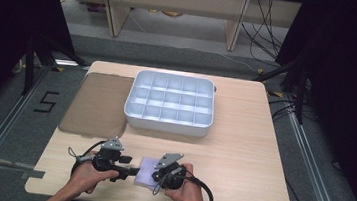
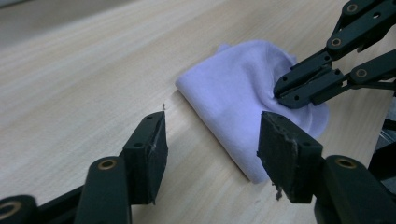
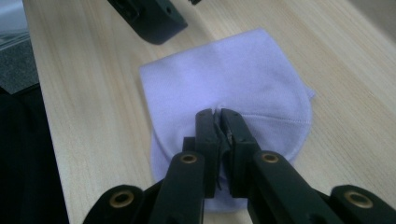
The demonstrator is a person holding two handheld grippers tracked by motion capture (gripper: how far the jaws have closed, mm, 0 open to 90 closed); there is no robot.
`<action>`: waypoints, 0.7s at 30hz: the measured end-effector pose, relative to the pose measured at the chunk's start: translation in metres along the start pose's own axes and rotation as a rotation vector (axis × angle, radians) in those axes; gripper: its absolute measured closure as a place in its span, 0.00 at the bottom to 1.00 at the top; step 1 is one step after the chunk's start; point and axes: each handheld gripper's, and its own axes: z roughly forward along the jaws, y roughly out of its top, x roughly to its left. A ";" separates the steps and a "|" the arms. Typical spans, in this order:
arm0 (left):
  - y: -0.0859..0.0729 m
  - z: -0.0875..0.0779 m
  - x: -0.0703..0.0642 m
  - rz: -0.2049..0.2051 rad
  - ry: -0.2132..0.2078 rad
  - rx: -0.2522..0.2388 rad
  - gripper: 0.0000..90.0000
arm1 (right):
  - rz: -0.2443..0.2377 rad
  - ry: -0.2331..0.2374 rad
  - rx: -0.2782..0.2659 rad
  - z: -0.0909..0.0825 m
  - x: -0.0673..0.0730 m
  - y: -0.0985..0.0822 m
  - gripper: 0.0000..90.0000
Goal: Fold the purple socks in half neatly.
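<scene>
A folded lilac cloth point(image 1: 145, 171) lies flat on the wooden table near its front edge. My right gripper point(image 3: 218, 114) is shut on the cloth point(image 3: 224, 74), pinching a small ridge of fabric between its tips on the side nearest that hand. My left gripper point(image 2: 212, 126) is open, its jaws low over the table at the folded edge of the cloth point(image 2: 238, 98), with the right jaw over the cloth's corner and no pad pressing on it. In the high view the left gripper point(image 1: 133, 172) and the right gripper point(image 1: 156, 177) face each other across the cloth.
A white tray point(image 1: 168, 124) with several compartments stands at the middle of the table, beyond the cloth. A flat brown translucent lid point(image 1: 98, 104) lies to its left. The table's front edge runs just under the hands.
</scene>
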 end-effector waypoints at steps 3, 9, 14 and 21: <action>-0.001 0.004 -0.001 -0.007 -0.004 0.019 0.50 | 0.002 -0.001 0.001 0.000 0.000 0.000 0.96; -0.002 0.014 -0.007 -0.001 -0.019 0.044 0.56 | -0.006 0.000 -0.009 0.000 0.000 -0.001 0.96; -0.003 0.019 -0.013 0.026 0.004 0.036 0.63 | -0.010 -0.006 -0.005 0.000 0.000 -0.001 0.95; -0.006 0.022 -0.015 0.034 0.012 -0.018 0.85 | 0.037 -0.033 0.024 -0.001 0.003 -0.001 0.95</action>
